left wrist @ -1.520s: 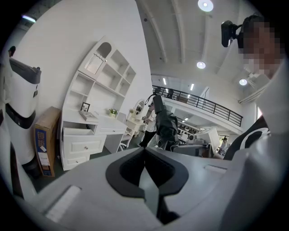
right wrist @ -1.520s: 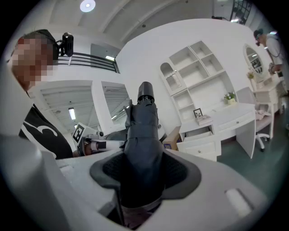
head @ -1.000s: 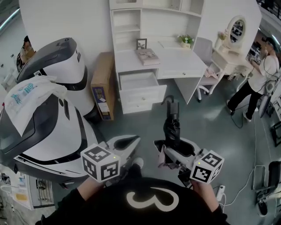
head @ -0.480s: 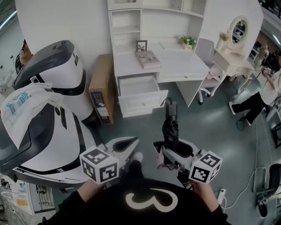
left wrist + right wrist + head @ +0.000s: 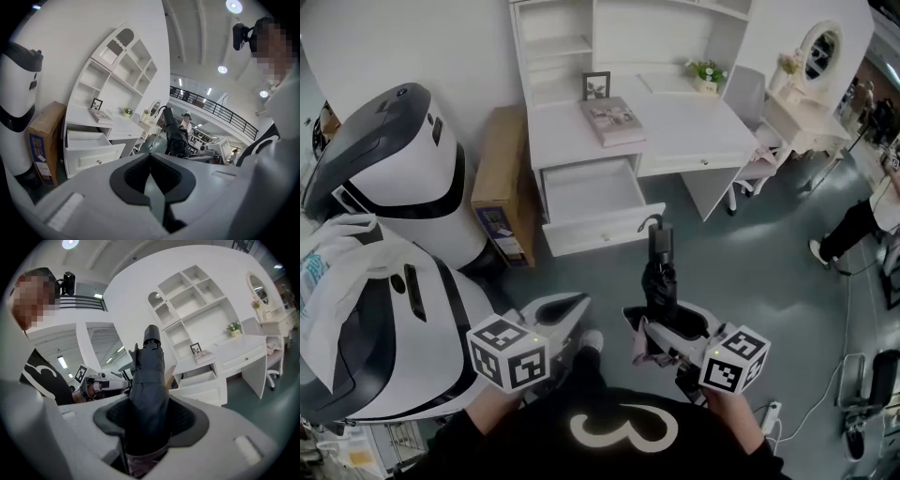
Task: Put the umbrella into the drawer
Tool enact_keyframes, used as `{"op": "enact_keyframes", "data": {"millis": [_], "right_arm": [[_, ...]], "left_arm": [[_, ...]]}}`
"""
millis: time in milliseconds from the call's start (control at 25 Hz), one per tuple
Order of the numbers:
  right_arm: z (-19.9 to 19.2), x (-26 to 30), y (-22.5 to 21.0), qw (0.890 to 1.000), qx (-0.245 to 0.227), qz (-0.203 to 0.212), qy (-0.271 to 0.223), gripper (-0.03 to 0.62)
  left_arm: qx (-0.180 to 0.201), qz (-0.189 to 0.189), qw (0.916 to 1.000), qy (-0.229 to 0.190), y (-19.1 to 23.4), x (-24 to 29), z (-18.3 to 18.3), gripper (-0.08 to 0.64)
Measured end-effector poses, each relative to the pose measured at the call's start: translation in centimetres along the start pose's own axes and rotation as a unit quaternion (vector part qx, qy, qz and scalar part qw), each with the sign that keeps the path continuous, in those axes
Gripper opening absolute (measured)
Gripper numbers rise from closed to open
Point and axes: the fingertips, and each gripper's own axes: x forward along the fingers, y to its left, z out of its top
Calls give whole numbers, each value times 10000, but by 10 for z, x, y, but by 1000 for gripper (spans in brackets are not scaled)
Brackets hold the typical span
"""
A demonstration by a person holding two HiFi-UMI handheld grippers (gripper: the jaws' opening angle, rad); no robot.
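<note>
- Two bulbous machine housings [image 5: 403, 319], glossy white shells banded in dark grey, fill the floor's left side; a crinkled white plastic bag [image 5: 333, 277] with blue print drapes over the nearer one.
- A white painted desk [image 5: 698, 127] with an open-shelved hutch stands against the wall.
- A tall brown cardboard box [image 5: 499, 173] leans at the desk's left end.
- The drawer [image 5: 605, 230], a shallow white box with one small knob, stands pulled out under the desktop's left end, and nothing lies in it.
- The umbrella [image 5: 660, 281], folded into a dark, creased fabric bundle with a black hooked handle, is held above the floor just short of the drawer front.
- The right gripper [image 5: 667, 323] has its jaws clamped on the umbrella's fabric body, hook pointing away.
- The left gripper [image 5: 574, 305], smooth pale plastic, has its jaws drawn together on nothing.
- A flat book [image 5: 614, 120] lies near the desktop's left edge, with a small dark picture frame [image 5: 597, 86] at the back edge.
</note>
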Motion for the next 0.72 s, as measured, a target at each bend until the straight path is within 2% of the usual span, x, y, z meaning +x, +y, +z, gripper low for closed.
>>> {"op": "enact_keyframes", "data": {"millis": [280, 480, 640, 720], "right_arm": [[41, 79, -57, 9993, 208, -179, 244, 221], [81, 117, -78, 9989, -137, -253, 373, 221], [90, 131, -91, 9962, -596, -398, 493, 221], [92, 147, -100, 9954, -605, -434, 606, 221]], "left_arm": [[-60, -87, 9996, 266, 85, 52, 45, 9], [-139, -70, 9998, 140, 133, 71, 80, 9], [-47, -58, 9999, 68, 150, 83, 94, 9], [-65, -51, 9999, 86, 166, 89, 101, 9]]}}
